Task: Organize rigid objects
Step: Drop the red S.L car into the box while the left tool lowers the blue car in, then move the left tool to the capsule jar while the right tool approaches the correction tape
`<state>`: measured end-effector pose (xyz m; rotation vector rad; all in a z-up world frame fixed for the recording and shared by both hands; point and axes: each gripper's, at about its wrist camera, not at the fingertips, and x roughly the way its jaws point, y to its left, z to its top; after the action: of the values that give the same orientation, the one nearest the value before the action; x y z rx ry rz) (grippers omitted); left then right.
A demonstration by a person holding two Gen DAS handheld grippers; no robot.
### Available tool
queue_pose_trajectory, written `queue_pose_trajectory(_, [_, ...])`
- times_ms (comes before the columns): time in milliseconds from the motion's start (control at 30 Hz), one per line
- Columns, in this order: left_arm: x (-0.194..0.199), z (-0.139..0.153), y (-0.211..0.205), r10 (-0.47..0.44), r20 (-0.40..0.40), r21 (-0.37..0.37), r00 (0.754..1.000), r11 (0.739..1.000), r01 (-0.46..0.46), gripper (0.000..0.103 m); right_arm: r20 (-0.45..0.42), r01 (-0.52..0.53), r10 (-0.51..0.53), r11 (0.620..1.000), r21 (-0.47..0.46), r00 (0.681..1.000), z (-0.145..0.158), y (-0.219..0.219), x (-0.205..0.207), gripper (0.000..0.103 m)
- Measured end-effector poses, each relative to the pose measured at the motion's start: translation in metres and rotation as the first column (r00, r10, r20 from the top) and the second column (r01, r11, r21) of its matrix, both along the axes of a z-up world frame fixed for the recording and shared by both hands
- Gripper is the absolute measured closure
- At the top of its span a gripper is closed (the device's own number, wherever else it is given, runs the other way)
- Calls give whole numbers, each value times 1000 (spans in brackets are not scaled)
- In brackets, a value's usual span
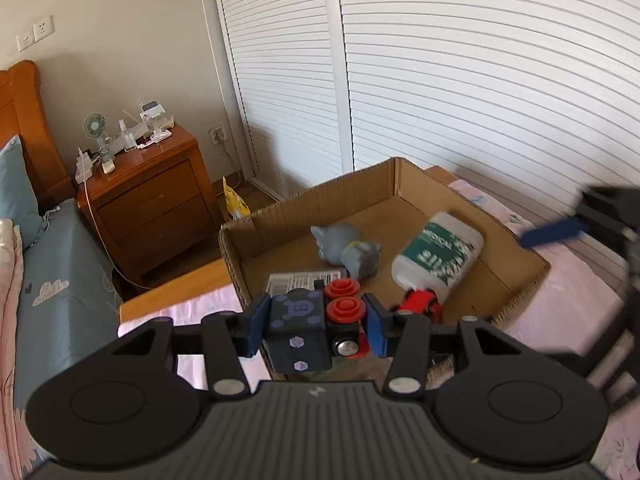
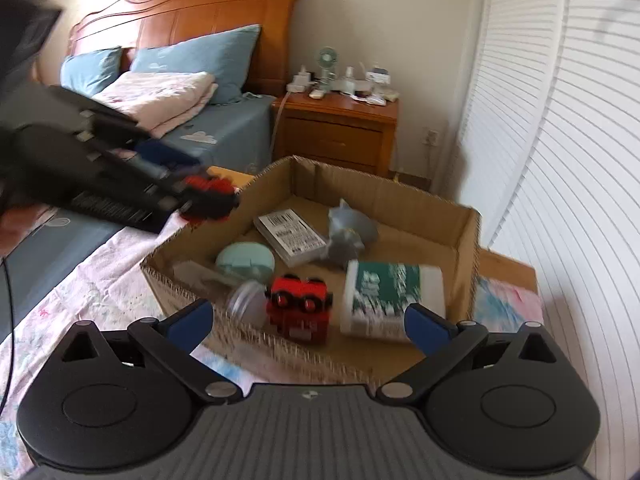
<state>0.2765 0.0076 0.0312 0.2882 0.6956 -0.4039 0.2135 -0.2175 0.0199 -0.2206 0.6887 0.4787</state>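
Note:
My left gripper [image 1: 316,326] is shut on a black toy train [image 1: 310,330] with red wheels and purple marks, held above the near edge of the cardboard box [image 1: 304,196]. It shows in the right wrist view [image 2: 208,198] at the box's left wall. My right gripper [image 2: 306,330] is open and empty, just before the box's near wall [image 2: 248,332]. In the box lie a red toy train [image 2: 300,308], a white bottle with a green label [image 2: 390,294], a grey elephant figure [image 2: 346,236], a flat white packet [image 2: 290,236], a pale green round case [image 2: 246,264] and a clear dome [image 2: 246,302].
The box stands on a pink patterned cloth [image 2: 100,280] over a table by the bed [image 2: 224,128]. A wooden nightstand [image 2: 336,128] with a small fan and clutter stands behind. White louvred doors [image 2: 560,160] line the right side.

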Motion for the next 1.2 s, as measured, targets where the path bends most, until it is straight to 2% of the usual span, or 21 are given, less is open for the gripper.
queue_pose_trajectory(267, [40,-2,-14,12,-17,-8,1000,1000,-12,55,-4,88,-88,995,43,996,7,-12,-34,0])
queue_pose_trajectory(467, [76,-8,-20,40,-28,10,999,999,-40,55,-12,153,-152,983,100,988,14,-26,-42,0])
queue_pose_trajectory(567, [92,-12,-20,61,-37,-4,997,998,-61,54,-22,185,-183,976,119,983,14,-32,-45,0])
queue_pose_trajectory(600, [95,-14,-20,65,-35,-13,997,998,-66,48,-27,196,-194,973,121,981,14,-34,-45,0])
queue_pose_trajectory(633, [96,-15,-20,75,-38,-19,996,997,-75,32,-30,205,-203,971,120,979,13,-35,-46,0])
queue_pose_trajectory(700, [92,-16,-18,109,-18,-33,994,993,-110,12,-41,230,-227,967,110,973,11,-37,-47,0])
queue_pose_trajectory(733, [88,-15,-16,116,-1,-32,993,993,-116,10,-46,238,-234,966,102,971,10,-38,-48,0])
queue_pose_trajectory(967, [47,-5,-11,86,-7,-14,996,996,-86,9,-40,258,-255,963,84,966,8,-38,-58,0])
queue_pose_trajectory(1200, [-6,14,-4,61,2,-49,998,997,-61,5,-35,261,-259,960,98,965,14,-35,-76,0])
